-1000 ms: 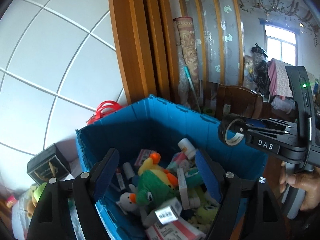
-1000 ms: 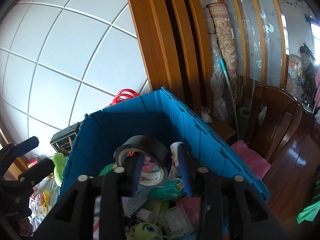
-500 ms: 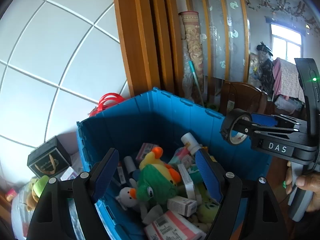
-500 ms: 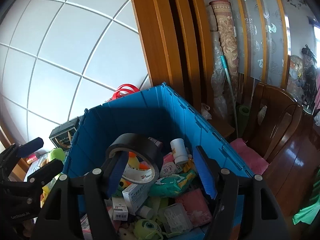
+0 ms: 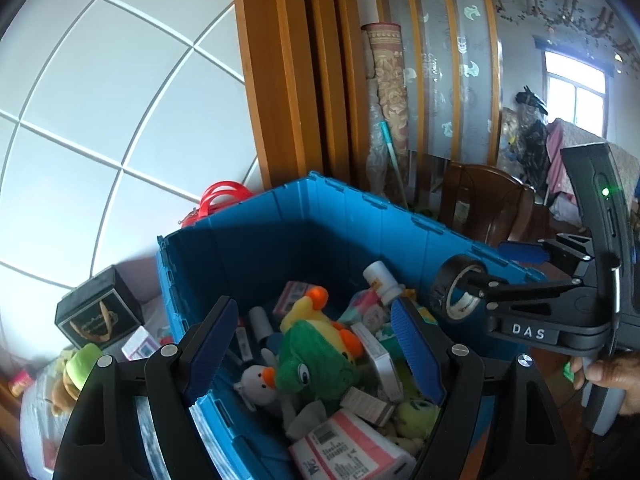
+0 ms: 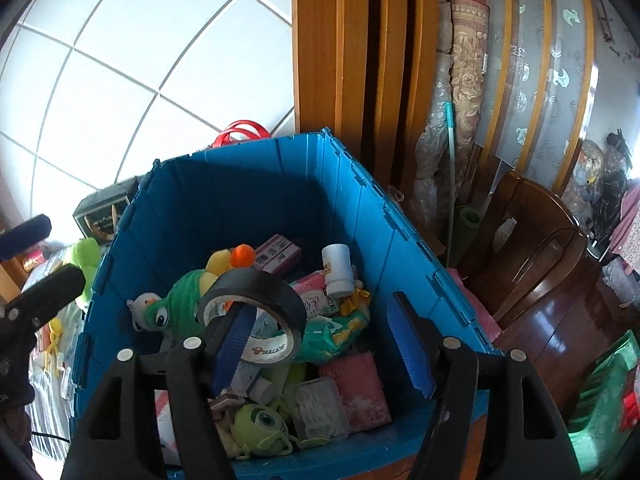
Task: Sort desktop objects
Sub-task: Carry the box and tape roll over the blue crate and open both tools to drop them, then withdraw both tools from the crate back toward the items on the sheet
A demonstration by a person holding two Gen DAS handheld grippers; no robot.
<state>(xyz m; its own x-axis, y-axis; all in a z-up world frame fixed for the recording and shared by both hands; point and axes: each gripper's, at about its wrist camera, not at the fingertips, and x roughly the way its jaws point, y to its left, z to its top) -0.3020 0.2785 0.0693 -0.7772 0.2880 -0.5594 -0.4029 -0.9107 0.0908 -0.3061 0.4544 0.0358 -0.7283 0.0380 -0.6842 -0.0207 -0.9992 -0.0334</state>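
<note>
**Tape roll hanging over the blue crate**

Ahead of both our grippers stands the blue crate (image 6: 256,200), its far walls rising high and its near rim low beneath our fingers. To its far right we see a wooden door frame (image 6: 340,52) and a dark wooden chair (image 6: 536,240); to its left sits a black box (image 5: 98,314). Above the crate's contents there is open air between the walls.

Inside lies a heap: a green plush frog (image 6: 182,306), a white bottle (image 6: 338,270), pink packets and small cartons.

The tape roll (image 6: 252,316) is black outside with a white printed core. It hangs looped on the left finger of our right gripper (image 6: 320,344), tilted, above the heap. Our right gripper's jaws are spread wide, clamping nothing; the roll merely rests on one finger. A hand (image 5: 608,380) grips its handle.

Our left gripper (image 5: 316,356) hovers over the crate's near-left corner, jaws wide apart and holding nothing.
</note>
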